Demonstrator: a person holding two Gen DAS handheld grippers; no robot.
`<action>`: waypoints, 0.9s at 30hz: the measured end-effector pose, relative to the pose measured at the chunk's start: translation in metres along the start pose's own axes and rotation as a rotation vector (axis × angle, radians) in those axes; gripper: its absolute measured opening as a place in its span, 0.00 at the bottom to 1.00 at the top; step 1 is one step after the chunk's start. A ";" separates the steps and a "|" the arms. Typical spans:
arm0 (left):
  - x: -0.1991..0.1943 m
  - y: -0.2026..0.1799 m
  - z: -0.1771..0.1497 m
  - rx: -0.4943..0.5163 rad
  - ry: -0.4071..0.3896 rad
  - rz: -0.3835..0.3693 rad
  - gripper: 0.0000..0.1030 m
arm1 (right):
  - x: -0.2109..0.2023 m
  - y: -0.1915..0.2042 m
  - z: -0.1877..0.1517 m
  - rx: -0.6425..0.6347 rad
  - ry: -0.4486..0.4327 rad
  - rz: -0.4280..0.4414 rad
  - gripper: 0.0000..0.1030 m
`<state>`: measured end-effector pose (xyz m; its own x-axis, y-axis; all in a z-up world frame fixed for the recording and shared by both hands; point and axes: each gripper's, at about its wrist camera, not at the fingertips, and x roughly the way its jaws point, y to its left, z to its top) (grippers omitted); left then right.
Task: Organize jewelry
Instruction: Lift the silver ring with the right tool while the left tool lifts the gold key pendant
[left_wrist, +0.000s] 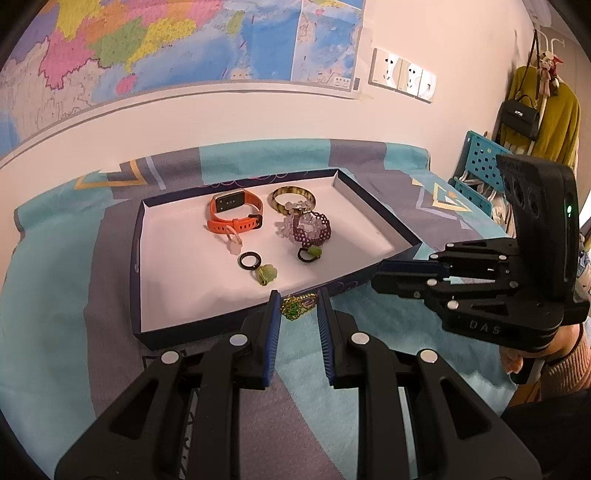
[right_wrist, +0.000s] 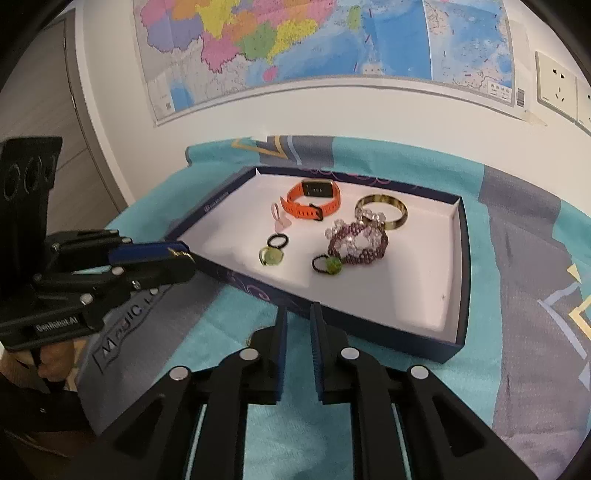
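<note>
Shallow dark-blue box lid (left_wrist: 373, 206) with a white floor, lying on a teal and grey patterned bedspread (left_wrist: 55, 314) below a wall map (left_wrist: 147, 48).

Inside the lid, toward its far wall: orange smartwatch (left_wrist: 234, 214), with a clear pink ring (left_wrist: 232, 242) touching its near side. Right of the watch, a gold-toned bangle (left_wrist: 291, 197), overlapped at its near edge by a purple beaded bracelet (left_wrist: 312, 229) with pale beads among the purple. At the bracelet's near side, a dark hair tie with a green bead (left_wrist: 308, 254). Near the lid's middle, a black ring (left_wrist: 249, 260), and just beside it a yellow-green charm ring (left_wrist: 266, 275).

Outside the lid, against its near wall: a green and gold piece of jewelry (left_wrist: 295, 305), seen between the fingers of the left hand-held gripper (left_wrist: 297, 312). Jaws parted in the left view with the piece in the gap; cannot tell whether the pads touch it.

Right hand-held gripper (right_wrist: 298, 326) hovering at the lid's near wall, jaws slightly apart, nothing held. In the left view, its fingers (left_wrist: 391, 275) close to the lid's near right corner.
</note>
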<state>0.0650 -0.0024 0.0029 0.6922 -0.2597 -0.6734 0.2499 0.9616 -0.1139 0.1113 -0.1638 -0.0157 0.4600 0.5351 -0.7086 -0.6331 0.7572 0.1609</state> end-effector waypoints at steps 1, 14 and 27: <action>0.000 0.001 -0.001 -0.002 0.001 -0.001 0.20 | 0.003 0.002 -0.002 -0.004 0.016 0.013 0.14; 0.003 0.012 -0.007 -0.032 0.016 0.002 0.20 | 0.043 0.035 -0.010 -0.110 0.119 -0.019 0.26; 0.003 0.011 -0.008 -0.031 0.012 -0.004 0.20 | 0.025 0.024 -0.008 -0.082 0.065 -0.019 0.18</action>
<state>0.0645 0.0081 -0.0058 0.6826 -0.2628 -0.6819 0.2317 0.9628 -0.1391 0.1026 -0.1353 -0.0346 0.4327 0.4939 -0.7542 -0.6748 0.7322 0.0924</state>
